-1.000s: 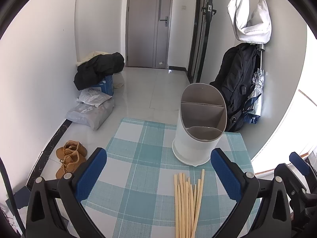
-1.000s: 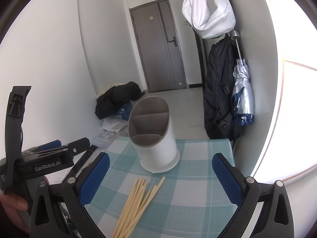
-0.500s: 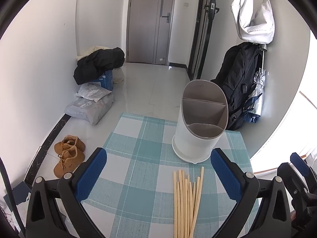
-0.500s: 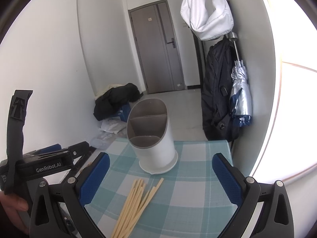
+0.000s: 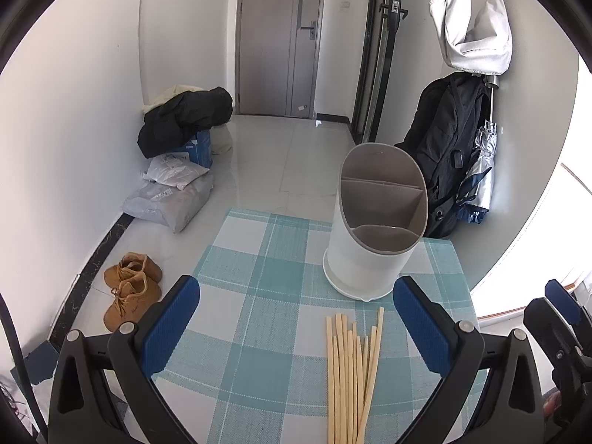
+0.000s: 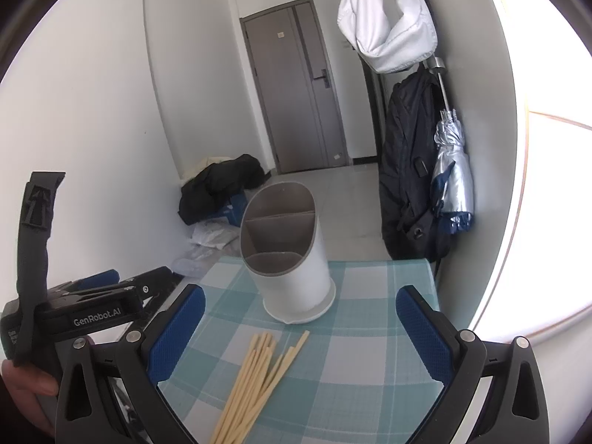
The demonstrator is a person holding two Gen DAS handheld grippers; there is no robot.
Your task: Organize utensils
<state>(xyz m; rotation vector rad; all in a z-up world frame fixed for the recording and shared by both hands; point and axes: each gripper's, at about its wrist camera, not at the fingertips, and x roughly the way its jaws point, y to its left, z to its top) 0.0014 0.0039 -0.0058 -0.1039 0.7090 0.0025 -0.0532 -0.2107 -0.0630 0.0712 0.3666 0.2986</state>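
A bundle of several pale wooden chopsticks (image 5: 351, 373) (image 6: 255, 373) lies flat on the teal-checked tablecloth (image 5: 259, 314) (image 6: 370, 351). Just beyond them stands a white utensil holder (image 5: 373, 236) (image 6: 292, 259) with a grey divided inside, all compartments bare. My left gripper (image 5: 296, 325) hovers open above the near part of the cloth, the chopsticks lying between its blue pads. My right gripper (image 6: 299, 336) is also open, over the chopstick tips, nothing held. The left gripper's body (image 6: 92, 314), held by a hand, shows at left in the right wrist view.
The table's far edge drops to a tiled floor with tan boots (image 5: 129, 288), grey bags (image 5: 170, 199) and a dark coat pile (image 5: 185, 118). A black backpack (image 5: 444, 148) and a folded umbrella (image 6: 453, 181) hang on the right wall, close behind the holder.
Both grippers have drawn back and risen slightly, so the holder and chopsticks sit a little higher and farther in view. Both stay open; nothing on the table has moved.
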